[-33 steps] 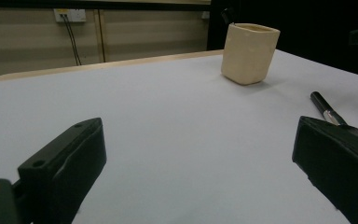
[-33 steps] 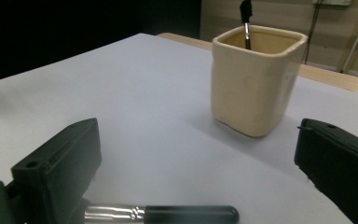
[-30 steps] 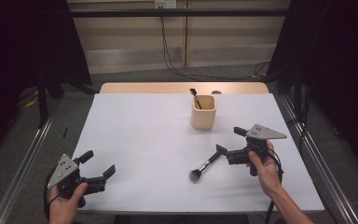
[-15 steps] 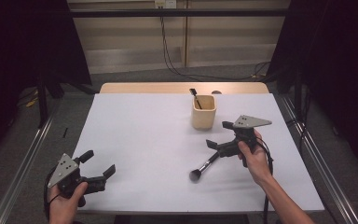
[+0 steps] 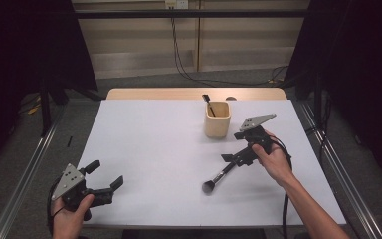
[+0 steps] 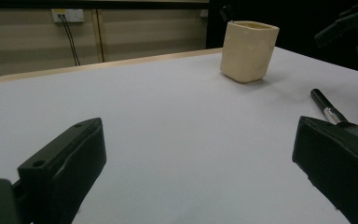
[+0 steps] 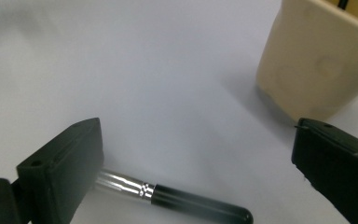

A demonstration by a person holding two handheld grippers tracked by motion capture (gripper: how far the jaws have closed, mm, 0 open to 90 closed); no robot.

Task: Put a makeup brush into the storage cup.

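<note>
A black makeup brush (image 5: 220,176) with a silver collar lies on the white table (image 5: 149,144), its bristle head toward the person. My right gripper (image 5: 233,147) is open and hovers over the handle's far end; in the right gripper view the handle (image 7: 186,198) lies low between the spread jaws, untouched. A cream cup (image 5: 217,119) stands just beyond, holding another dark brush (image 5: 207,102). My left gripper (image 5: 105,173) is open at the table's near left, empty. The left gripper view has the cup (image 6: 249,51) and the brush (image 6: 333,114) far ahead.
The table's wooden back edge (image 5: 179,93) runs behind the cup. Metal rails (image 5: 35,164) flank both sides of the table. The cup (image 7: 321,60) stands close to my right gripper's upper jaw.
My right gripper has moved left and farther from the person, toward the cup and over the brush handle. The brush and my left gripper have stayed put.
</note>
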